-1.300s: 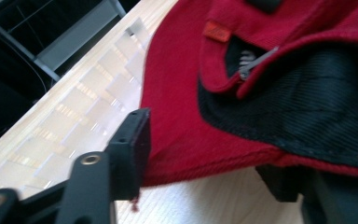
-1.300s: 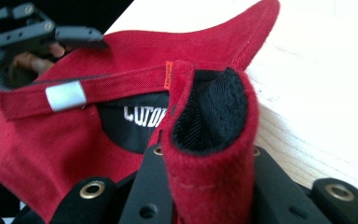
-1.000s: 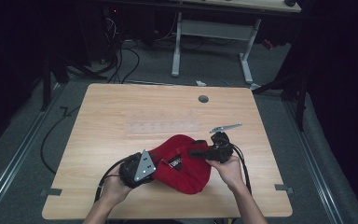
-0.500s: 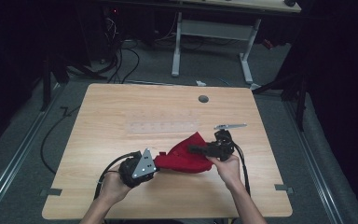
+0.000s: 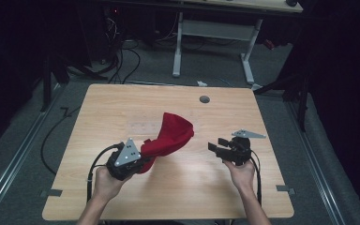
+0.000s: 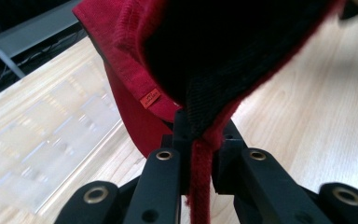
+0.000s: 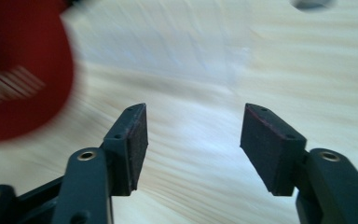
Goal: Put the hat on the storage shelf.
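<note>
The red cap (image 5: pixel 171 136) hangs off the counter (image 5: pixel 103 103), lifted by one edge; its long axis runs from the left claw (image 5: pixel 143 161) up and toward the far right corner, with the rounded crown at the top. In the left gripper view the cap (image 6: pixel 135 60) fills the upper part, its dark inside facing the camera, a small orange tag on the red fabric, and a strip of red edge pinched between the closed jaws of the left claw (image 6: pixel 198 154). The left hand (image 5: pixel 104 183) sits near the counter's near edge, left of middle, the claw aimed toward the far right. The right hand (image 5: pixel 241 172) is near the near right corner, well apart from the cap. The right claw (image 7: pixel 193 140) is spread wide, empty, over bare wood, its jaws pointing leftward toward the cap (image 7: pixel 18 79).
</note>
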`<state>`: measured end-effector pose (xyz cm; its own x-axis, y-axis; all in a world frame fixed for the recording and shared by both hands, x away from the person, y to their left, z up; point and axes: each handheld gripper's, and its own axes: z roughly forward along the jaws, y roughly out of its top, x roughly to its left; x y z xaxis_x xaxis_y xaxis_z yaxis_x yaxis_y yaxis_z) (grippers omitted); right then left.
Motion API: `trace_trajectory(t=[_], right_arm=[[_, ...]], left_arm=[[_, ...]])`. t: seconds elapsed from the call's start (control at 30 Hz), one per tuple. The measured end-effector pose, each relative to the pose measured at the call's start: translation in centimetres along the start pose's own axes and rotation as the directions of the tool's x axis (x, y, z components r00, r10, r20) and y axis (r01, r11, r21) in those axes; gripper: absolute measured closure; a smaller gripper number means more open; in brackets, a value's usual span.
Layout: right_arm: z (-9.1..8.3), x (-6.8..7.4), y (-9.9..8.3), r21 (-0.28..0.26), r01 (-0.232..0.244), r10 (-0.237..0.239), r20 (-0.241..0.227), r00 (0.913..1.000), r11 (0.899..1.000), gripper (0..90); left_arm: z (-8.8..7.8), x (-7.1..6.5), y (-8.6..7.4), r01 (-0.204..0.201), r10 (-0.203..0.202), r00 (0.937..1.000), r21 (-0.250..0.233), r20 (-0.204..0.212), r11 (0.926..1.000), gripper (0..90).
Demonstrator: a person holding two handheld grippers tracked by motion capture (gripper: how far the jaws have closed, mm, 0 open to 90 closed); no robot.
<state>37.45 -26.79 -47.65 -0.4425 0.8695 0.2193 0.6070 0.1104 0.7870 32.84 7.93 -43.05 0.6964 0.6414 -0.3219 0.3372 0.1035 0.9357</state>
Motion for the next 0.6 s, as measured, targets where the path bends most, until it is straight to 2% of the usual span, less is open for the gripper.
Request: trace_trajectory(t=[0.07,0.13,0.17,0.27,0.3,0.37,0.43,0.57,0.6], right_arm=[[0.9,-0.1,-1.5,0.033,0.052,-0.054,0.080,0.9953,0.998,39.7],[1.4,0.0,-2.7,0.087,0.105,-0.118,0.166,0.9790,0.991,39.9],[1.5,0.0,-3.3,0.103,0.127,-0.145,0.190,0.9710,0.987,40.1],[1.8,-0.5,-4.3,0.114,0.130,-0.153,0.219,0.9638,0.985,39.9],[2.0,-0.8,-4.5,0.115,0.126,-0.149,0.232,0.9611,0.985,39.6],[2.3,-1.2,-4.7,0.121,0.100,-0.129,0.262,0.9563,0.988,38.8],[2.2,-1.3,-4.8,0.104,0.090,-0.116,0.285,0.9514,0.991,40.0],[2.3,-0.8,-5.0,0.119,0.152,-0.182,0.305,0.9349,0.981,43.2],[2.3,-0.7,-4.9,0.120,0.160,-0.190,0.304,0.9336,0.980,43.3]], left_arm=[[0.0,0.6,0.5,0.049,-0.050,0.9986,-0.031,-0.019,0.9983,82.6],[0.0,1.2,1.1,0.099,-0.101,0.9946,-0.069,-0.025,0.9927,82.7],[0.0,1.3,1.1,0.097,-0.099,0.9947,-0.072,-0.026,0.9926,82.6],[-0.1,1.7,1.3,0.102,-0.106,0.9936,-0.101,-0.038,0.9896,82.6],[-0.2,2.1,1.5,0.117,-0.122,0.9915,-0.104,-0.046,0.9877,82.6],[-0.2,2.5,1.8,0.145,-0.152,0.9868,-0.102,-0.057,0.9841,82.7],[-0.2,2.8,2.1,0.151,-0.157,0.9853,-0.095,-0.067,0.9840,82.7],[0.0,3.5,2.6,0.140,-0.148,0.9858,-0.106,-0.079,0.9845,82.6],[0.1,3.6,2.6,0.141,-0.151,0.9848,-0.114,-0.085,0.9835,82.7]])
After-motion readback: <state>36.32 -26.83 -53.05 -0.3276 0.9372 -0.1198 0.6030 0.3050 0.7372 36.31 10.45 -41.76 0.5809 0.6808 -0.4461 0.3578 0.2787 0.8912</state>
